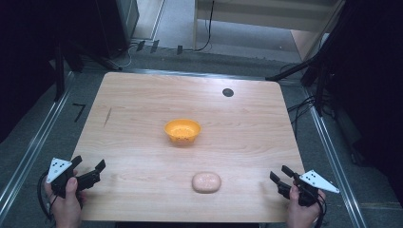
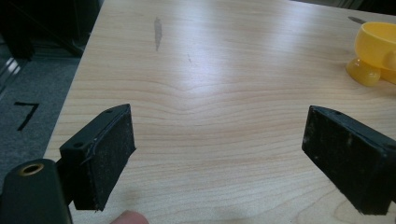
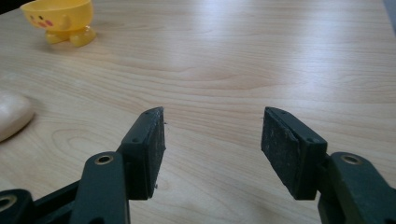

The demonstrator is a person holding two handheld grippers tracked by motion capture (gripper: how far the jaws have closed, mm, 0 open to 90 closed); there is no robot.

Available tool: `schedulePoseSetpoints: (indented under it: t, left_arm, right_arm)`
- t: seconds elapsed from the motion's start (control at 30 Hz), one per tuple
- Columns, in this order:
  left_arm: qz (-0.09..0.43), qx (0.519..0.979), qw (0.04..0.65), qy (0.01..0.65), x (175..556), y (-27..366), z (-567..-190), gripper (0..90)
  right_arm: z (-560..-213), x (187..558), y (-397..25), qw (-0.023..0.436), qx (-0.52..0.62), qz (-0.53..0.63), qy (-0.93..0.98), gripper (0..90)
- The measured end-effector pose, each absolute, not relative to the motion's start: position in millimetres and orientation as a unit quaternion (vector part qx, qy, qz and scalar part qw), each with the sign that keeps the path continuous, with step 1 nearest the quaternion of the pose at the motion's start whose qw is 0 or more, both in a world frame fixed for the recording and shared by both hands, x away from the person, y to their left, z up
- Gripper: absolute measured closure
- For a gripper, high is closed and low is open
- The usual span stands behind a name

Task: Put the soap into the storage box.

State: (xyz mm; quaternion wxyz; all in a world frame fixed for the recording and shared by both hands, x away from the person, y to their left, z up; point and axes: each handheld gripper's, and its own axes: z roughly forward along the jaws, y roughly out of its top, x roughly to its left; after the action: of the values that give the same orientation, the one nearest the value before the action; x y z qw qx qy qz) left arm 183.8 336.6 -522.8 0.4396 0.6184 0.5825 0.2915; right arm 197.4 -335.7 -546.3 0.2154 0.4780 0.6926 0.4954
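One pale bun (image 1: 206, 182) lies near the front edge of the desk (image 1: 142, 95), nearer the right gripper (image 1: 281, 176) than the left gripper (image 1: 93, 172). One yellow bowl (image 1: 182, 131) stands at mid-desk, beyond it. Both grippers rest at the front corners, jaws spread and empty — nothing is grasped yet. The work looks barely begun; next, probably, the right gripper reaches left to close on the bun.

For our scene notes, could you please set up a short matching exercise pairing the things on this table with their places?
Things:
1. yellow bowl
2. pale bun
3. left tongs
4. black dot

Places:
A. near edge, left corner
B. middle of the table
C. far side, right of centre
D. near side, in front of the bowl

Pairs: 1-B, 2-D, 3-A, 4-C
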Motion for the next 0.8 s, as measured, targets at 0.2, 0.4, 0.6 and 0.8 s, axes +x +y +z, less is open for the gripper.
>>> schedulePoseSetpoints:
  t: [0.2,0.4,0.6,0.8]
  left_arm:
    - [0.29,0.63,0.433,0.576,189.8,333.2,-522.6,10.3]
    - [0.289,0.647,0.423,0.565,192.6,328.5,-522.7,10.5]
    - [0.291,0.649,0.425,0.56,191.8,328.5,-522.5,12.2]
    - [0.294,0.651,0.425,0.555,190.3,328.0,-522.4,12.5]
  right_arm:
    - [-530.2,203.9,-327.1,0.199,0.413,0.468,0.756,48.4]
    - [-513.0,218.8,-307.5,0.167,0.348,0.421,0.821,46.4]
    - [-500.3,233.0,-285.9,0.146,0.274,0.389,0.868,50.0]
    - [-497.0,245.3,-253.8,0.107,0.217,0.354,0.903,49.9]
